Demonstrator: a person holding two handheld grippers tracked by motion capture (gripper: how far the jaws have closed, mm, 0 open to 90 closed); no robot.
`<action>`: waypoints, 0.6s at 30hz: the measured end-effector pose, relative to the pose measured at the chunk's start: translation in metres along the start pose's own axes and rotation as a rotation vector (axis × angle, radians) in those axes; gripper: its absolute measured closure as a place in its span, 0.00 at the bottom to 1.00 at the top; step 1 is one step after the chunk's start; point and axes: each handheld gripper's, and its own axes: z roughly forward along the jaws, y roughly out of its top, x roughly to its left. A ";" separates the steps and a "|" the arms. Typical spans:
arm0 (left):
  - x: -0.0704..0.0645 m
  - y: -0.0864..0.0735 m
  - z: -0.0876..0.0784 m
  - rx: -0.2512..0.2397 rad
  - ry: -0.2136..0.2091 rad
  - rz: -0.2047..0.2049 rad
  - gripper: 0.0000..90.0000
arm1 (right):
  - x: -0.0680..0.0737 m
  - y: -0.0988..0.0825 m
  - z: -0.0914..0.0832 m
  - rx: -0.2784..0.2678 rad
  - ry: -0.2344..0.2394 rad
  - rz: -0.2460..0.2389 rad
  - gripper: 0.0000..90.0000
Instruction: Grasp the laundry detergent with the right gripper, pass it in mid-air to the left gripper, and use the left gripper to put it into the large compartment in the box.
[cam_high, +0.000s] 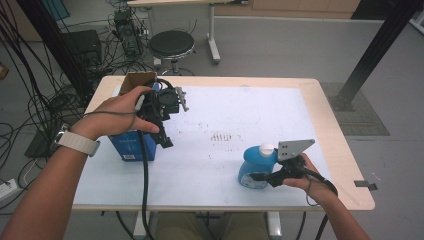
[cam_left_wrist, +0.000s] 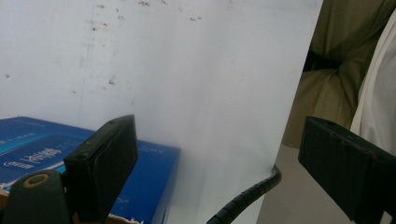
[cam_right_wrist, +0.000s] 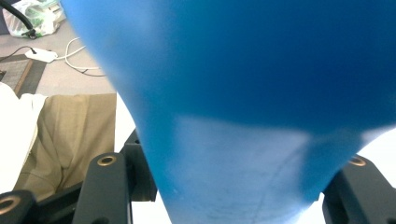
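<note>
Blue bottle (cam_high: 256, 167) stands on the white counter (cam_high: 300, 125), near the front edge. Right tool (cam_high: 264, 176) is clenched on its neck. Left tool (cam_high: 165, 117) hangs released over a blue box (cam_high: 131, 145). Next, prob. lift bottle w/ a steady grip.

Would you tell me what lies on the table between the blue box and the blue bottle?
Nothing stands between the blue box and blue bottle; the high view shows bare white mat with dark scuff marks.
</note>
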 end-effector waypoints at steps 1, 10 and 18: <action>0.000 0.000 0.000 0.001 0.000 0.000 0.14 | 0.000 0.000 0.000 -0.001 0.000 0.000 0.45; 0.000 0.000 0.001 0.001 -0.002 -0.001 0.14 | -0.001 -0.001 0.001 -0.010 0.002 -0.003 0.46; 0.000 0.001 0.002 0.001 -0.002 0.002 0.14 | -0.001 -0.002 0.001 -0.020 0.002 -0.010 0.47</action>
